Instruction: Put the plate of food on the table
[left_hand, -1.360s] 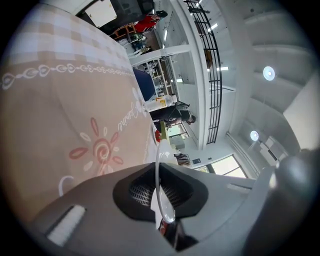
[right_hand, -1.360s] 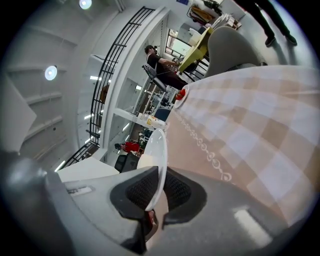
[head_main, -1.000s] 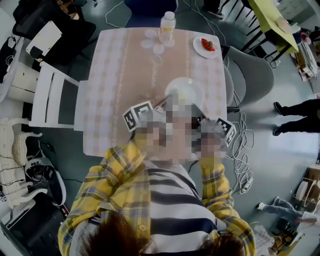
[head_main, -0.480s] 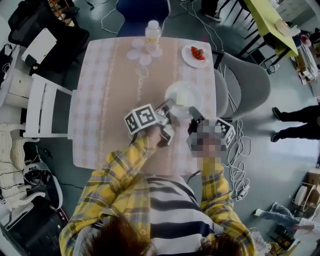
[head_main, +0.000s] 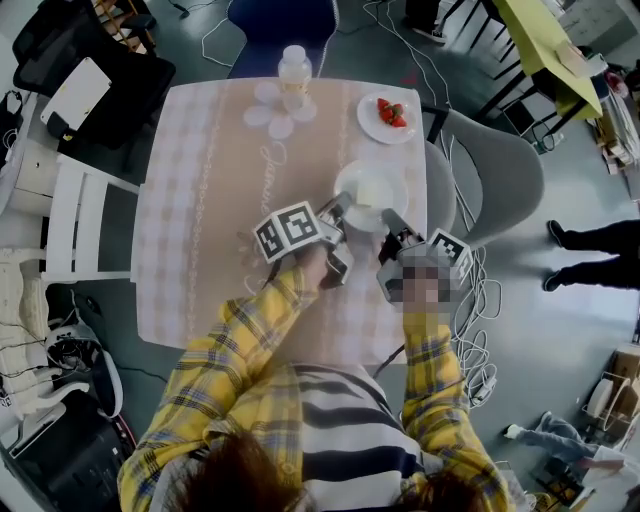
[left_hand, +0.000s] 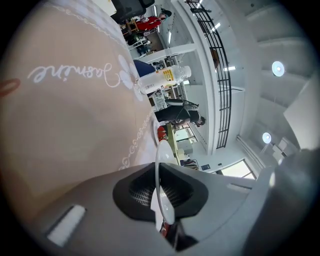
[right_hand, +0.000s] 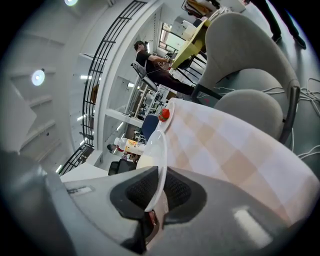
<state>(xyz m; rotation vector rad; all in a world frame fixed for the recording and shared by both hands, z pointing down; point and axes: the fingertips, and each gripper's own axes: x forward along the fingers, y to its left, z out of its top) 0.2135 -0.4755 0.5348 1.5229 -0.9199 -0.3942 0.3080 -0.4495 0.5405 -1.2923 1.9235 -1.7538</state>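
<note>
Head view, white plate (head_main: 372, 186), left gripper (head_main: 338, 209) and right gripper (head_main: 393, 223) clamped on rim

A grey floor (head_main: 560, 300) is seen all round a tabletop (head_main: 190, 230) covered with a pale checked cloth. A white slatted chair (head_main: 110, 225) is set at its left edge, a grey chair (head_main: 495, 165) at its right and a blue chair (head_main: 270, 20) at the far end. White cables (head_main: 487, 310) are strewn beside the grey chair. A yellow-green table (head_main: 545, 40) is placed farther off. Round ceiling lights (left_hand: 278, 68) and a black railing (left_hand: 220, 75) are shown overhead.
</note>
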